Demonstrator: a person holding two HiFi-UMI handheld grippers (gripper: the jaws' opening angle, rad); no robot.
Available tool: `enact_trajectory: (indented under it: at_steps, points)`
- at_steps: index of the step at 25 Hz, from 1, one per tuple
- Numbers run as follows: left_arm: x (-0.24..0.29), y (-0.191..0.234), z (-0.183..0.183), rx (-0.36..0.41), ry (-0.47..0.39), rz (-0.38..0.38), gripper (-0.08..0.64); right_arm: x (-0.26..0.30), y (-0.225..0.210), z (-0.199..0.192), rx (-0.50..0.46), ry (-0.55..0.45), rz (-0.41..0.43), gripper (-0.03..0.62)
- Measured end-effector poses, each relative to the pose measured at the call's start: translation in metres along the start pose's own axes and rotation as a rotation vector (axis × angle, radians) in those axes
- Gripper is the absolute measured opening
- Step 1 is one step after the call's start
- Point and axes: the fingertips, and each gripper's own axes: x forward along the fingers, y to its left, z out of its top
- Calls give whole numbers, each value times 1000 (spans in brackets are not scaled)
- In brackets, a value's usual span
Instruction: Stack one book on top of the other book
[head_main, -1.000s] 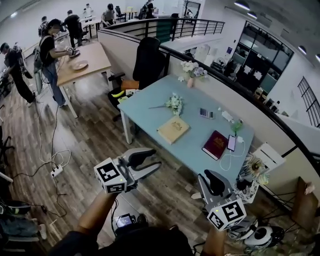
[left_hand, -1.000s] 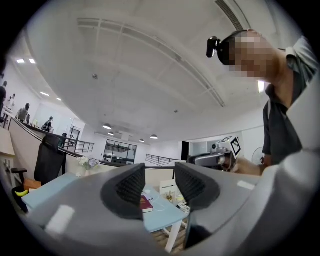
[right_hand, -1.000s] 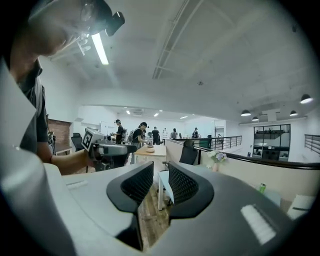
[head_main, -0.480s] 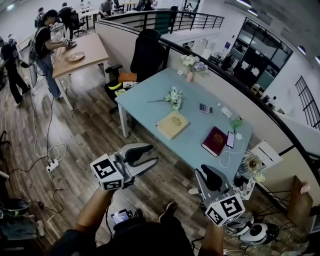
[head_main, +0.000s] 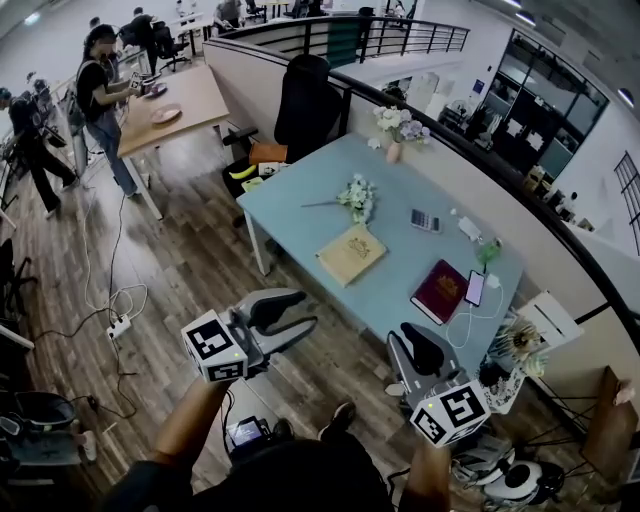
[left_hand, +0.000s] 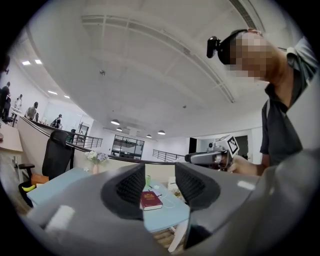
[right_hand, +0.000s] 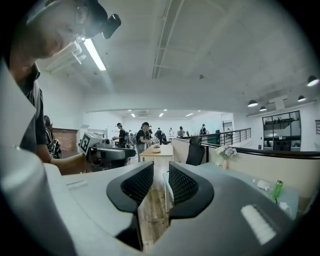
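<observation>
Upright, vase holds flowers; tan book, red book lie apart.

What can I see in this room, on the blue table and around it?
table: one, light blue, mid-room.
tan book: one, tan, flat near the table's front edge.
red book: one, dark red, flat, right of the tan book, apart from it.
phone: one, dark, beside the red book.
calculator: one, grey, behind the books.
loose flowers: one bunch, white, on the table.
vase of flowers: one, pale, far edge.
office chair: one, black, table's far end.
wooden table: one, light brown, far left.
left hand-held gripper: grey-black, open, empty, above the floor.
right hand-held gripper: grey-black, open, empty.
</observation>
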Motion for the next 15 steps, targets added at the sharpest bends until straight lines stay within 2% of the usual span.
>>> enact_trajectory:
  at_steps: [7,15]
  points:
    - [45,14,-6,-12,33,60,196,14,-56,-7,32,-10,62,77]
    - [90,23,-13,12,82,139,195,16,-108,-5,44,-35,132,77]
